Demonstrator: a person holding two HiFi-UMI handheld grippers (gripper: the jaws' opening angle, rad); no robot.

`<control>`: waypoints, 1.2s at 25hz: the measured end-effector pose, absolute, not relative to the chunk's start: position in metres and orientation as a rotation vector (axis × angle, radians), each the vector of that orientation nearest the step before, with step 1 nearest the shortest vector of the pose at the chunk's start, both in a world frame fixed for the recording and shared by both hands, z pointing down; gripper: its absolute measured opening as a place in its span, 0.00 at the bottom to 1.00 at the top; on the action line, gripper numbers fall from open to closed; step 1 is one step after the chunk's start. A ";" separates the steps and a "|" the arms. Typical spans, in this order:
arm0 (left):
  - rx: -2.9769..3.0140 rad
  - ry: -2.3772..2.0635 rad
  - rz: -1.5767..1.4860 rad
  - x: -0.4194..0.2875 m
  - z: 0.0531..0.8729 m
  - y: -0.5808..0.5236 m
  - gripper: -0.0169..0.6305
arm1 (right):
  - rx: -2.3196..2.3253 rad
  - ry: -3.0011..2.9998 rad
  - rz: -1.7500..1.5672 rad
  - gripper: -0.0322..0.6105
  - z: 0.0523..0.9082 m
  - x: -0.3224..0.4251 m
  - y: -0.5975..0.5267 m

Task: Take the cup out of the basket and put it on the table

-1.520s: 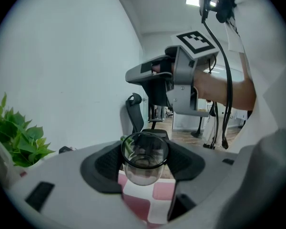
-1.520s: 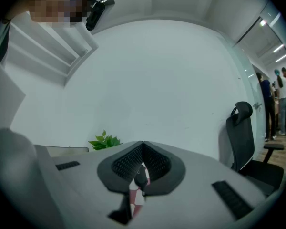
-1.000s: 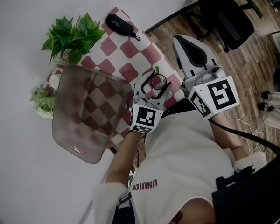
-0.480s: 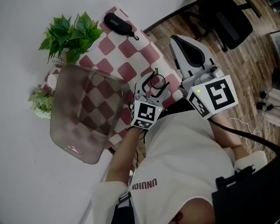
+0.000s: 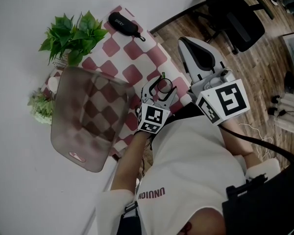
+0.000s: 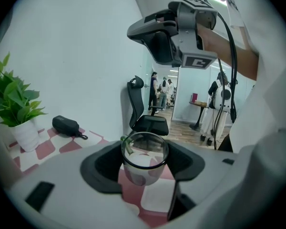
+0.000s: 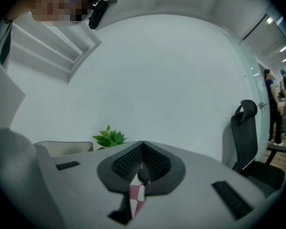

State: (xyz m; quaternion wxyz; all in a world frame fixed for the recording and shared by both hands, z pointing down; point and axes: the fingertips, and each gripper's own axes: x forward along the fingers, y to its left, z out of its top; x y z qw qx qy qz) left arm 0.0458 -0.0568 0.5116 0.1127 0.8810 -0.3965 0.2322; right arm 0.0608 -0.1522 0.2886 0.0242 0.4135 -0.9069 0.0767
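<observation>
A clear glass cup (image 5: 163,86) with a dark rim sits between the jaws of my left gripper (image 5: 160,89), which is shut on it near the table's front right edge. In the left gripper view the cup (image 6: 144,159) stands upright over the red-and-white checked cloth (image 6: 155,199); whether it touches the cloth I cannot tell. The translucent brown basket (image 5: 85,119) lies left of it and looks empty. My right gripper (image 5: 185,42) hovers to the right of the cup with its jaws pressed together and nothing held. It also shows high in the left gripper view (image 6: 136,32).
A potted green plant (image 5: 71,33) and a black glasses case (image 5: 123,24) sit at the table's far side. A small pale flower bunch (image 5: 41,106) lies left of the basket. A black office chair (image 5: 235,13) stands on the wooden floor to the right.
The head view has drifted a little, so the table and basket sit slightly further left. Both grippers keep their places and the cup stays in the left jaws.
</observation>
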 end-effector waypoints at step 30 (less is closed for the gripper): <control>2.489 -1.130 0.771 0.040 0.563 -0.059 0.46 | 1.262 -2.787 0.235 0.08 0.294 0.057 -0.157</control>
